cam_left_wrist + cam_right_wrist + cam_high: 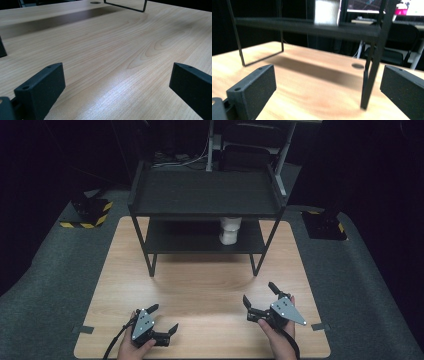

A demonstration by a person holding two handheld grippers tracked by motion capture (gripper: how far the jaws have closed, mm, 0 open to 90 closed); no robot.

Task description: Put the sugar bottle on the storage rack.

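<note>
A white cup-like object [230, 230] stands on the lower shelf of a black two-tier rack [205, 195] at the back of the wooden table [200, 290]. The same white object [326, 12] appears blurred on the rack's lower shelf [307, 27] in the right gripper view. My left gripper [162, 320] rests near the table's front left, open, with bare wood between its jaws [112, 82]. Held at the front right, my right gripper [260, 295] is open too and faces the rack, nothing between its fingers [252, 90].
The rack's thin black legs [372, 65] stand on the table ahead of the right gripper. A round cable hole [357, 66] sits in the tabletop. Black stands with yellow stripes [90, 212] flank the table on grey carpet. Chairs and cables lie behind the rack.
</note>
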